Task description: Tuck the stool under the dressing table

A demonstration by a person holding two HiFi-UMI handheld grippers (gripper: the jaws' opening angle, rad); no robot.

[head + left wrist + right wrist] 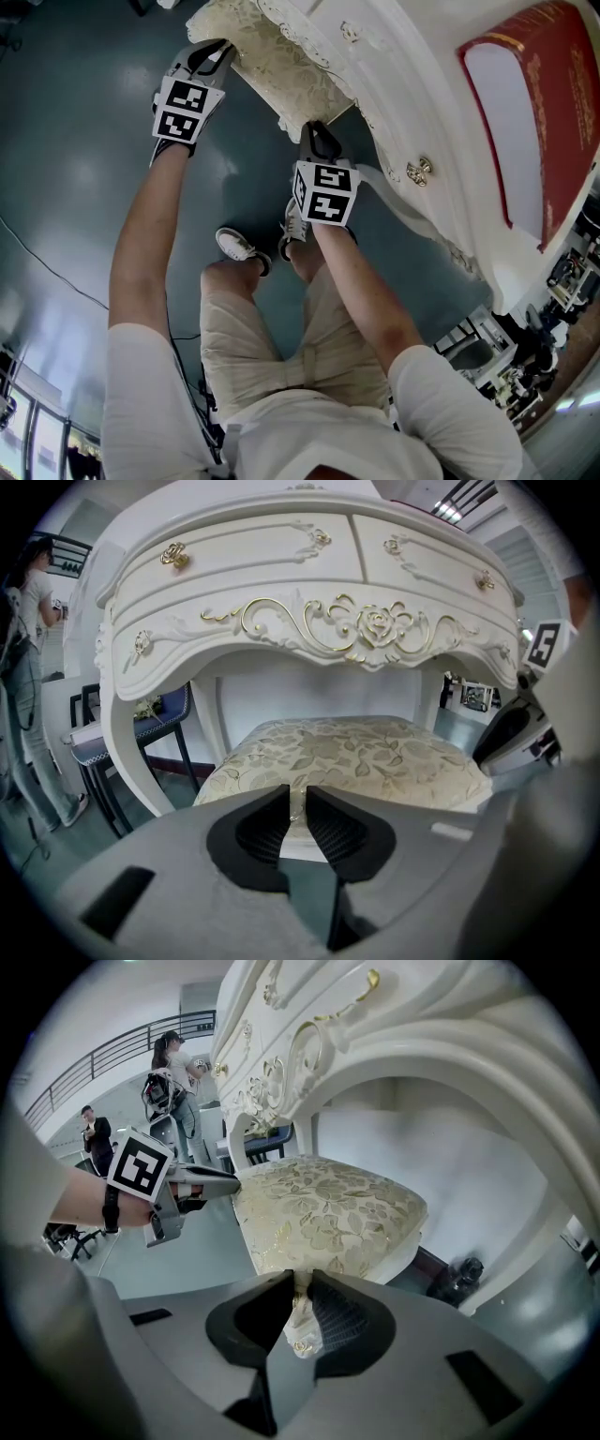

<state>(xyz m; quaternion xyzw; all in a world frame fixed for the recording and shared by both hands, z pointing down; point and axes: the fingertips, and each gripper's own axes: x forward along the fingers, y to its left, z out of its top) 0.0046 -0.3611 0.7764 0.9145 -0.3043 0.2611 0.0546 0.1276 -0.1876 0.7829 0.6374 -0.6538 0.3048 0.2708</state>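
Note:
The stool [281, 66], with a cream floral cushion and white frame, stands partly under the white, gold-trimmed dressing table [394, 84]. My left gripper [223, 49] is at the stool's near left corner. In the left gripper view it [298, 813] is shut on a thin bit of the cushion's [356, 757] front edge, below the table's carved apron [319, 630]. My right gripper [314, 127] is at the other near corner. In the right gripper view it [300, 1312] is shut on the cushion's fabric corner, the seat [328, 1213] just beyond.
A red gold-lettered board [544, 112] lies on the table top. A blue chair [141, 733] and a standing person [28, 667] are left of the table. A dark bottle [464, 1274] sits on the floor under it. The person's shoes [242, 248] are behind the stool.

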